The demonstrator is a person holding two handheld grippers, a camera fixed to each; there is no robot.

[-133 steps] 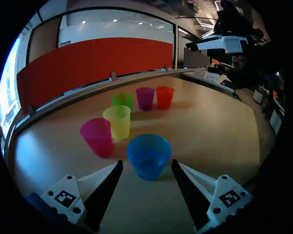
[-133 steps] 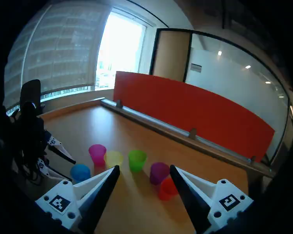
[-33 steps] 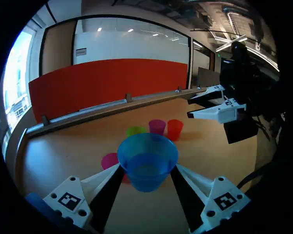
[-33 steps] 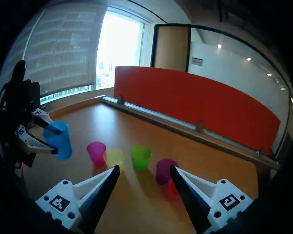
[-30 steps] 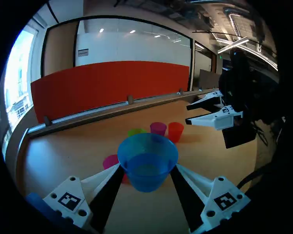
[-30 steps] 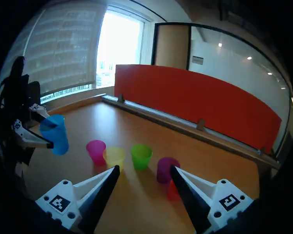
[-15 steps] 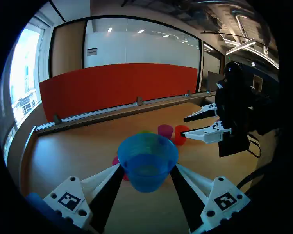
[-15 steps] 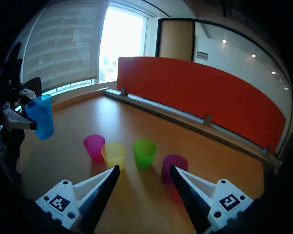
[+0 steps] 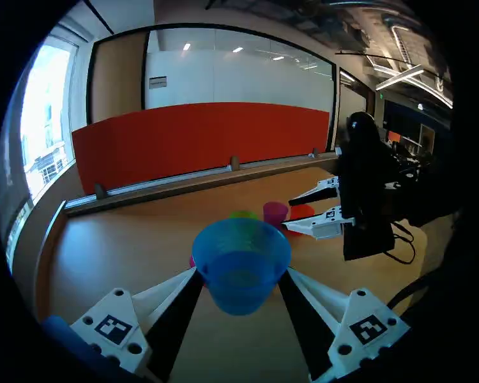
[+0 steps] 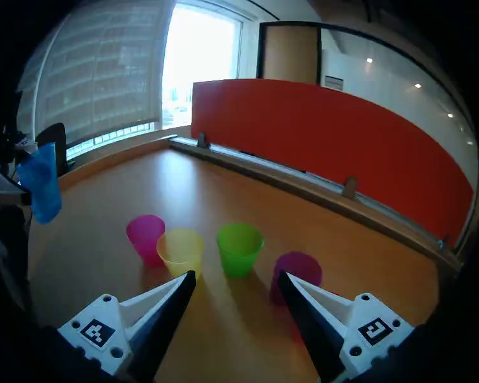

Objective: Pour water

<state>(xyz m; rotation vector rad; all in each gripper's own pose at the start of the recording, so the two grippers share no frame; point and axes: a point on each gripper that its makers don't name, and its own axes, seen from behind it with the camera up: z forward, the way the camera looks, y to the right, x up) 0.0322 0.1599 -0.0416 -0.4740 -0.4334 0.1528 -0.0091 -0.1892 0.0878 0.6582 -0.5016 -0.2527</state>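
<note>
Low in the centre of the left gripper view, we see the left gripper clamping the blue cup by both sides, raised above the table. At the bottom of the right gripper view, the right gripper stands wide apart and empty, with a row of cups just beyond in mid-frame.

A: Light source?
B: Window, blown out white. Ceiling spots faint.
A: Quality?
B: Sharp centre; fisheye bows the bench far edge; soft shadows, sheen at its left edge.
</note>
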